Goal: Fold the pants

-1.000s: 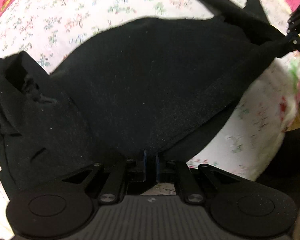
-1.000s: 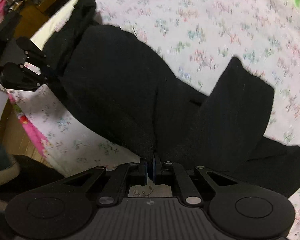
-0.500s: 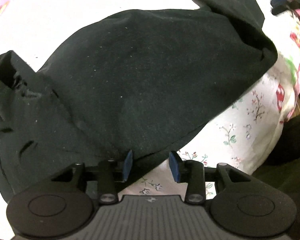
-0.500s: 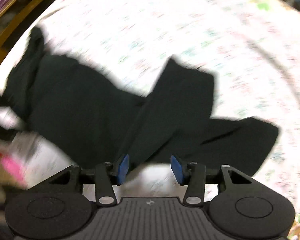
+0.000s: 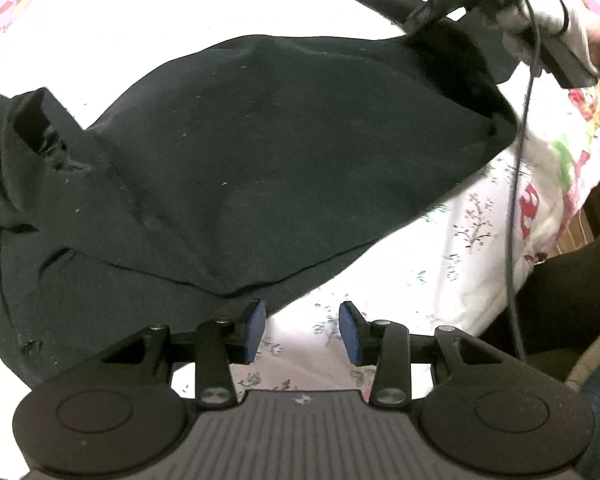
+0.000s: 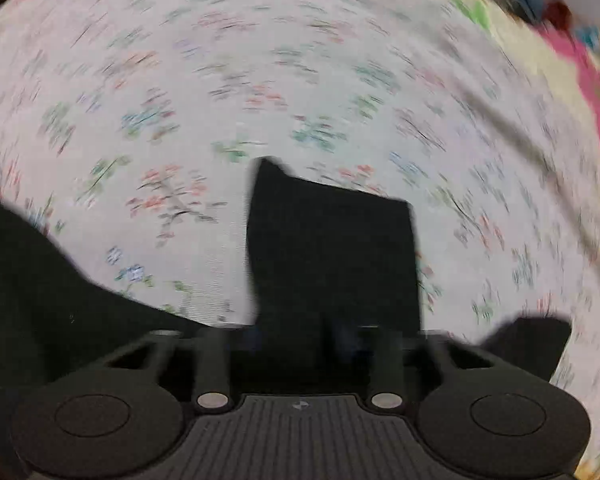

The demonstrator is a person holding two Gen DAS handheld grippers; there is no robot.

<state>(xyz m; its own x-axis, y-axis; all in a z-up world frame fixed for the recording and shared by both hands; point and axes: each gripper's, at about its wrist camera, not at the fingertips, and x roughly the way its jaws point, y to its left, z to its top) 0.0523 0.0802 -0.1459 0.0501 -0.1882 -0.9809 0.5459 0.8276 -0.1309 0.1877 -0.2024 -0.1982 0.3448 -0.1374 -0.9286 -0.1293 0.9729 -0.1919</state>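
The black pants [image 5: 284,168] looked soft and floppy on the bed [image 5: 472,264], best pinched at a hem: left gripper [image 5: 302,330] spread and empty, right gripper [image 6: 296,344] pressed together at the leg end toward two o'clock.

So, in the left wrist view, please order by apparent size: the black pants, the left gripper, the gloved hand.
1. black pants, filling most of the view.
2. left gripper; it sits nearest the camera, which enlarges it.
3. gloved hand, far off at the top right.

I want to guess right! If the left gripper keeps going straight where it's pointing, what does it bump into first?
Probably the flowered bedsheet: the open left gripper has only sheet between its fingers, with the black pants' edge just beyond.
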